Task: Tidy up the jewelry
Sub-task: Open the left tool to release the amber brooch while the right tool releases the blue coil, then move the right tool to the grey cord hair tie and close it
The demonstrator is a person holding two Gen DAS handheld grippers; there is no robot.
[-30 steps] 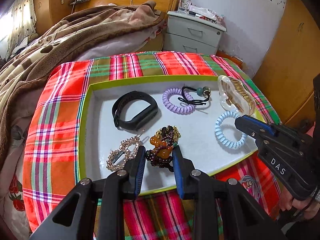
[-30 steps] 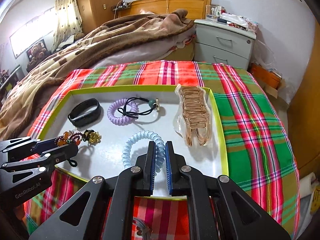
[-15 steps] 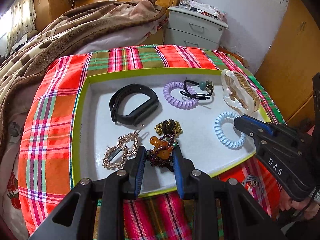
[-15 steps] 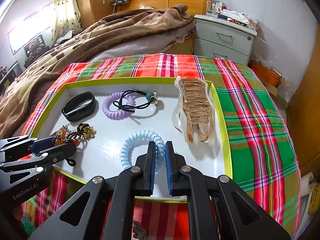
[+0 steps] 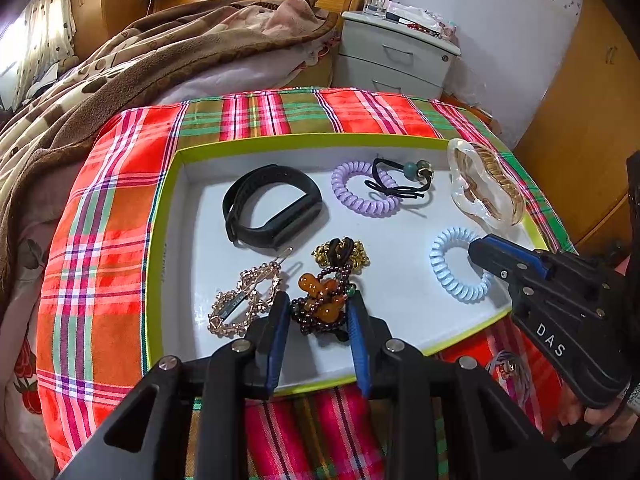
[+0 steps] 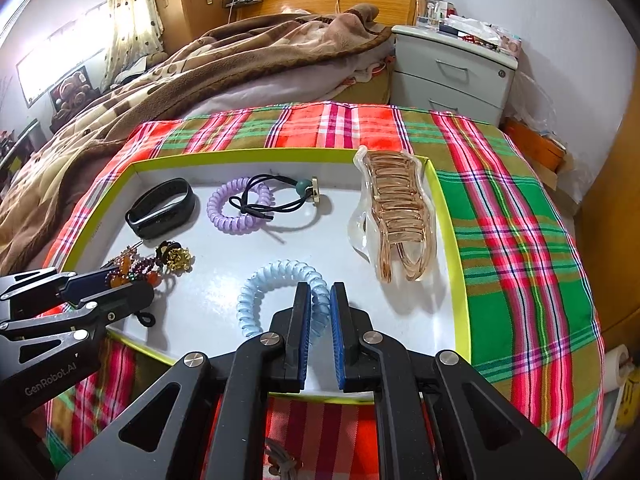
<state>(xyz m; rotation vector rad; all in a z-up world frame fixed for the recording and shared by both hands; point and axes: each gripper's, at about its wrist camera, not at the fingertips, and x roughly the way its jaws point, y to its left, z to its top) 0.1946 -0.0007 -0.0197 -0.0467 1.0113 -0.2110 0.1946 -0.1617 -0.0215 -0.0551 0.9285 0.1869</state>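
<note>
A white tray with a lime rim (image 5: 160,240) lies on a plaid cloth and holds the jewelry. My left gripper (image 5: 318,304) straddles a dark beaded bracelet with amber gourd beads (image 5: 320,300). Its jaws are opening, and the bracelet rests on the tray floor between them. My right gripper (image 6: 321,296) is shut on the near side of a light blue spiral hair tie (image 6: 256,296), which lies flat. Also in the tray are a gold rhinestone clip (image 5: 244,300), a black wristband (image 5: 272,208), a purple spiral tie (image 5: 352,196), a black elastic with beads (image 5: 400,188) and a clear amber claw clip (image 5: 484,188).
The plaid cloth (image 5: 100,240) covers a raised surface beside a bed with a brown blanket (image 5: 120,80). A grey nightstand (image 5: 392,60) stands behind it and wooden cabinets to the right. Another hair tie (image 5: 508,368) lies on the cloth below the tray's near edge.
The left gripper's jaws have spread a little wider around the beaded bracelet. The right gripper stays shut in the same spot on the blue spiral tie.
</note>
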